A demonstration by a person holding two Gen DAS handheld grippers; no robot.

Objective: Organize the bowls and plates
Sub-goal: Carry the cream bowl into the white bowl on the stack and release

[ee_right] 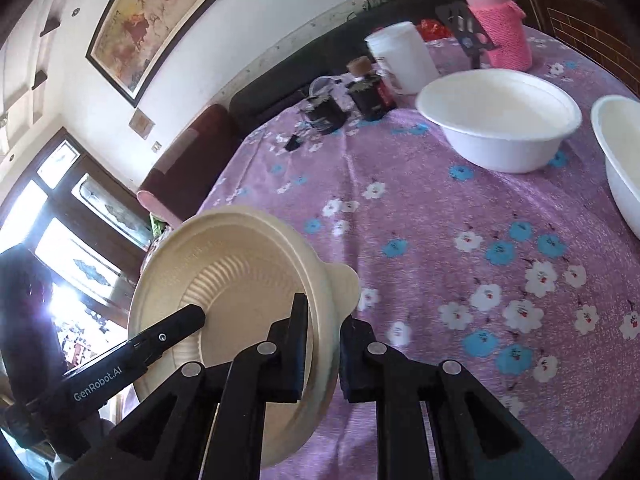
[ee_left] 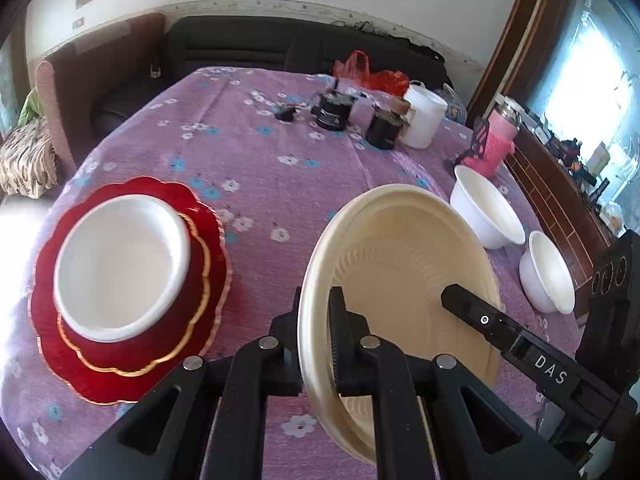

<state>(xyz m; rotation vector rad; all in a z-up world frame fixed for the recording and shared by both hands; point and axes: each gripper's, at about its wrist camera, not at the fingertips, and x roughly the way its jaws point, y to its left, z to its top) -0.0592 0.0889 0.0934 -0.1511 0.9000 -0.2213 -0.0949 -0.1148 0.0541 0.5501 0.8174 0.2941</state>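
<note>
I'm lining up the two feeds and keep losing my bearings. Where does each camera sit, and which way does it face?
Left wrist: on the left gripper, looking down across the purple flowered tablecloth toward the red scalloped plates; its fingers clamp the cream ribbed plastic plate, and the right gripper's finger enters.
Right wrist: on the right gripper, facing two white bowls; it clamps the plate's opposite rim, and the left gripper's finger enters.
Shared: plate, bowls, tablecloth, pink knitted bottle.
</note>
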